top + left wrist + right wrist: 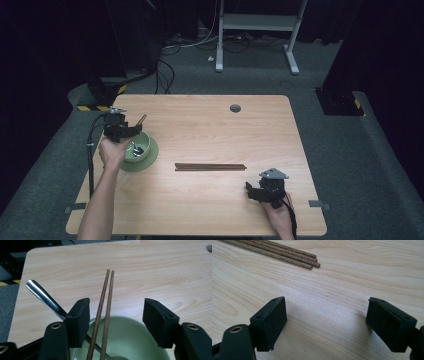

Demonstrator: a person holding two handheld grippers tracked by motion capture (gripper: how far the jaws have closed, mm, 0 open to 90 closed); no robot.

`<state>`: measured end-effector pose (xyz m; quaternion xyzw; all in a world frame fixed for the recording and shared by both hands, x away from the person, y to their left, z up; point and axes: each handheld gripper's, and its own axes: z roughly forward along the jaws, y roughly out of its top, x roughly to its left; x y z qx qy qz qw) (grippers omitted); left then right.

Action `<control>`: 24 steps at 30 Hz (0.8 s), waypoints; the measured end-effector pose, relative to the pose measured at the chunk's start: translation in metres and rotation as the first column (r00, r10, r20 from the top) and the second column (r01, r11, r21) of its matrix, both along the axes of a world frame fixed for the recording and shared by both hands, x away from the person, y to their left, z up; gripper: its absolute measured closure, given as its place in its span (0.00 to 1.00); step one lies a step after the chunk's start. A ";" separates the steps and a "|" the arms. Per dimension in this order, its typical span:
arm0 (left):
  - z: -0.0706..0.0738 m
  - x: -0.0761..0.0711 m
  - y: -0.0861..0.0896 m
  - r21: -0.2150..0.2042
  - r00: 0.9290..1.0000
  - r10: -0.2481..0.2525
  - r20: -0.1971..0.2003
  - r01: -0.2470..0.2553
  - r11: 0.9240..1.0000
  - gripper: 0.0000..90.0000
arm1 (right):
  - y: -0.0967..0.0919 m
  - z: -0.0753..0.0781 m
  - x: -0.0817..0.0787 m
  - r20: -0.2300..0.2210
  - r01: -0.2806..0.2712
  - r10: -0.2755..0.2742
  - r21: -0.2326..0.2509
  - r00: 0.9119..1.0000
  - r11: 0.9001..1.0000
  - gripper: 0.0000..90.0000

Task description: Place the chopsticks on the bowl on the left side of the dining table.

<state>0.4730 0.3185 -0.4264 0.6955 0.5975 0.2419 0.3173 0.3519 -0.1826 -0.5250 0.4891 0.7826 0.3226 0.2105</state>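
A pale green bowl [141, 148] sits on a matching green plate [148, 162] at the table's left. In it lean a pair of brown chopsticks [104, 312] and a metal spoon [41, 294], its handle pointing out to the left. My left gripper [129, 131] hovers over the bowl's near rim. It is open [116, 320], and the pair rises between the jaws close to the left pad [79, 320], not clamped. More brown chopsticks [210, 167] lie flat mid-table. My right gripper [250, 191] is open [327, 322] low over bare wood, short of their tips [294, 257].
The wooden table [215, 125] has a grey cable grommet [235, 108] near its far edge. Beyond it are grey carpet, cables and a white desk frame [257, 22]. Dark stands flank the table's far corners.
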 end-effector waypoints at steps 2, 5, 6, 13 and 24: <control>-0.003 0.002 -0.001 0.002 1.000 0.001 -0.002 -0.001 1.000 0.43 | 0.000 0.000 0.000 0.000 0.000 0.000 0.000 1.000 1.000 0.18; -0.006 0.007 -0.002 -0.009 1.000 0.017 -0.005 -0.017 1.000 0.42 | 0.000 0.000 0.000 0.000 0.000 0.000 0.000 1.000 1.000 0.18; -0.007 0.008 -0.002 -0.013 1.000 0.021 -0.008 -0.021 1.000 0.42 | 0.000 0.000 0.000 0.000 0.000 0.000 0.001 1.000 1.000 0.18; -0.011 0.012 0.003 -0.026 0.998 0.047 -0.032 -0.048 0.999 0.40 | 0.000 0.000 0.000 0.000 0.000 0.000 0.001 1.000 1.000 0.18; -0.016 0.014 -0.003 0.027 0.999 0.025 -0.034 -0.024 0.999 0.39 | 0.000 0.000 0.000 0.000 0.000 0.000 0.000 1.000 1.000 0.18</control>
